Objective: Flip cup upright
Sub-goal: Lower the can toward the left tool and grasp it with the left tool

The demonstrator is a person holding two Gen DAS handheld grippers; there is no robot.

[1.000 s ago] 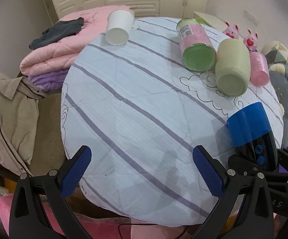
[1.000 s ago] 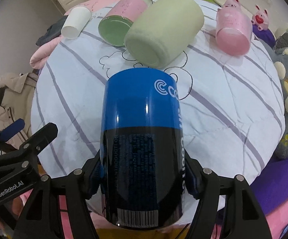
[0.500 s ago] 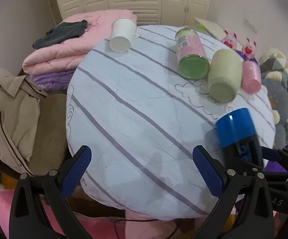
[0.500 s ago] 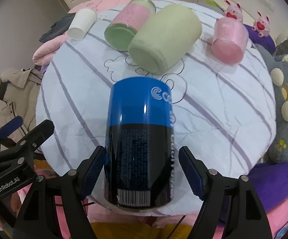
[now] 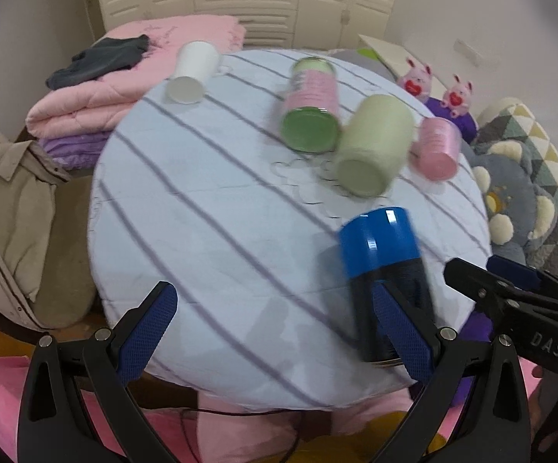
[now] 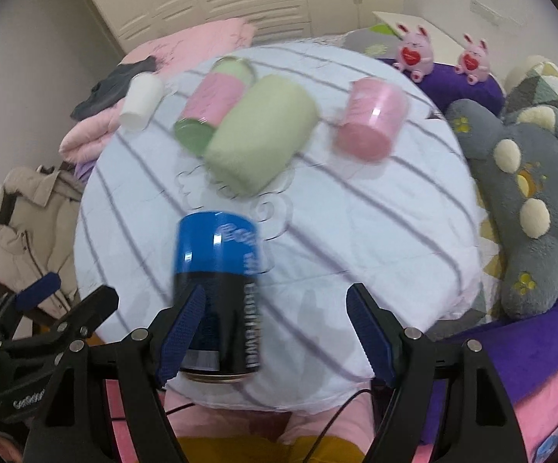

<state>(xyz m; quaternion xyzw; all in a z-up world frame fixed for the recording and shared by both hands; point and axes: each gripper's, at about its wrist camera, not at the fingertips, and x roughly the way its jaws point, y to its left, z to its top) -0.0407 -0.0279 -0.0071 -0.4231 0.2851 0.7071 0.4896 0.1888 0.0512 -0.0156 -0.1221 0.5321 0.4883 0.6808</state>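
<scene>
A blue and black cup (image 6: pixel 217 285) lies on its side near the front edge of the round striped table (image 6: pixel 356 239), its blue closed end pointing away. It also shows in the left wrist view (image 5: pixel 383 270). My right gripper (image 6: pixel 275 332) is open, drawn back from the cup, with its left finger in front of the cup's black part. My left gripper (image 5: pixel 275 332) is open and empty over the table's front edge, left of the cup. A pale green cup (image 6: pixel 259 139), a pink and green cup (image 6: pixel 209 112), a pink cup (image 6: pixel 371 123) and a white cup (image 6: pixel 140 102) lie on their sides farther back.
Folded pink blankets (image 5: pixel 124 88) with a dark garment sit at the back left. A beige jacket (image 5: pixel 5 212) hangs at the left. A grey plush cushion (image 6: pixel 525 212) and two pink toy figures (image 6: pixel 413 52) are at the right. White cabinets (image 5: pixel 240 0) stand behind.
My right gripper opened and let go of the blue and black cup, then pulled back. The cup now lies on the table. Both grippers have drawn back from the table.
</scene>
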